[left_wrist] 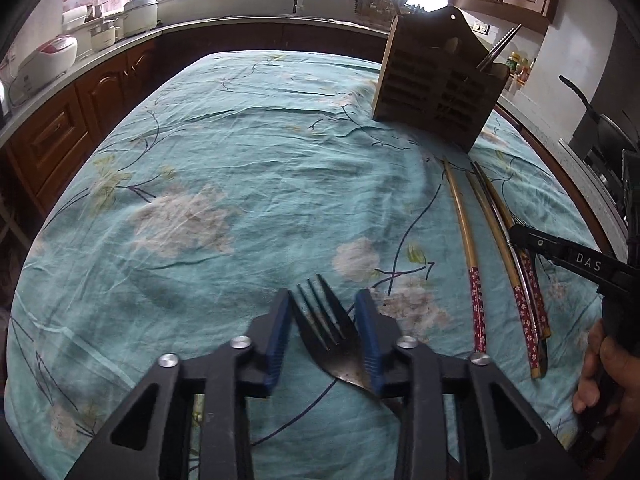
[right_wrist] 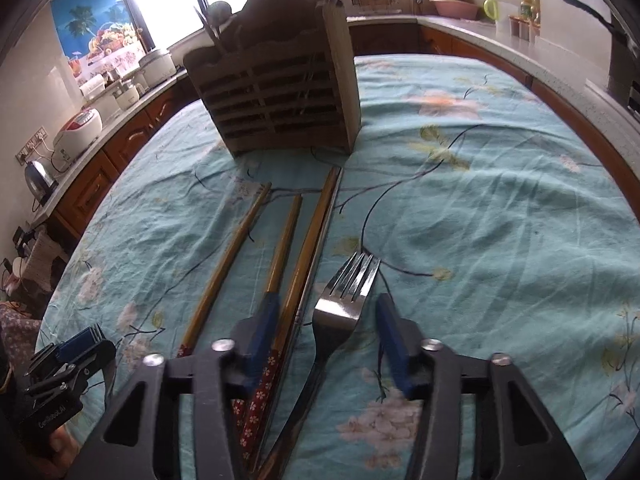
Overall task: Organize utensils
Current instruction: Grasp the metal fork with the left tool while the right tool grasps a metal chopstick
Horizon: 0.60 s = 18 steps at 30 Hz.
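Utensil holder (right_wrist: 276, 92) at table's (right_wrist: 500, 200) far end, chopsticks (right_wrist: 232, 256) before it, fork (right_wrist: 344, 300) right of chopsticks

A dark metal fork (left_wrist: 324, 320) lies low in the left wrist frame, tines pointing up-frame, handle running to the lower right. A second, shiny steel fork (right_wrist: 344, 300) lies at centre of the right wrist frame, tines up-frame. Wooden chopsticks (right_wrist: 236, 256) with red floral ends lie roughly parallel on the cloth left of it, alongside a thin metal one. A slatted wooden utensil holder (right_wrist: 280, 92) stands upright at upper centre, several utensils projecting from its top.
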### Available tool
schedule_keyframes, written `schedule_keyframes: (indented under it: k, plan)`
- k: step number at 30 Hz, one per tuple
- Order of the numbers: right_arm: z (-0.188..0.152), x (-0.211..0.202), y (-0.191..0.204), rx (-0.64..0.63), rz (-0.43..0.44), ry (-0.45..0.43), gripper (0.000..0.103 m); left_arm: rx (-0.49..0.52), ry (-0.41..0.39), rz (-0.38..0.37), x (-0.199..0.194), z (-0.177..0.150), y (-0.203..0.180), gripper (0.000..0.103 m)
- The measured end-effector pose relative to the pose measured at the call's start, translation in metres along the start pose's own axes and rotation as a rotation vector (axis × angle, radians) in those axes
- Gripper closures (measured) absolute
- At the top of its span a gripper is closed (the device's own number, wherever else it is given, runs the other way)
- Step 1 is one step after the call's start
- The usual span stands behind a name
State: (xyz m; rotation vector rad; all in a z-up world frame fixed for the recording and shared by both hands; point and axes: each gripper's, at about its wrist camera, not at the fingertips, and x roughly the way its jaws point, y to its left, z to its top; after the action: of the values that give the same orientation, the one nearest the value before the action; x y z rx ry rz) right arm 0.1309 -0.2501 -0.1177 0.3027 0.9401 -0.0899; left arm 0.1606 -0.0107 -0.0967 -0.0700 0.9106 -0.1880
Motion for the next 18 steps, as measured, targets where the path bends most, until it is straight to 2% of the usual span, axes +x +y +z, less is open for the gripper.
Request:
schedule_keyframes:
  k: [1, 3, 5, 7, 8, 14, 18]
  plan:
    - [0.0, 0.001, 0.0, -0.002, 0.0, 0.002, 0.062, -0.005, 0.0, -0.008, 0.0, 0.001, 0.001, 0.08]
    - [0.0, 0.001, 0.0, -0.001, 0.001, -0.002, 0.072, -0.024, 0.005, -0.04, 0.001, 0.003, 0.004, 0.085]
    - [0.001, 0.001, -0.004, 0.015, 0.025, -0.004, 0.075, -0.042, 0.011, -0.074, 0.002, 0.004, 0.007, 0.094]
    - [0.002, -0.002, -0.004, 0.014, 0.036, -0.012, 0.085, -0.047, 0.015, -0.086, 0.002, 0.005, 0.008, 0.099]
    - [0.003, -0.003, -0.004, 0.014, 0.037, -0.012, 0.095, -0.042, 0.012, -0.083, 0.002, 0.006, 0.007, 0.099]
    - [0.004, -0.011, -0.01, 0.028, 0.077, -0.034, 0.097, -0.047, 0.002, -0.101, -0.001, 0.006, 0.005, 0.1]
    - [0.005, -0.017, -0.012, 0.024, 0.058, -0.048, 0.098, -0.044, -0.005, -0.089, -0.004, 0.005, 0.005, 0.1]
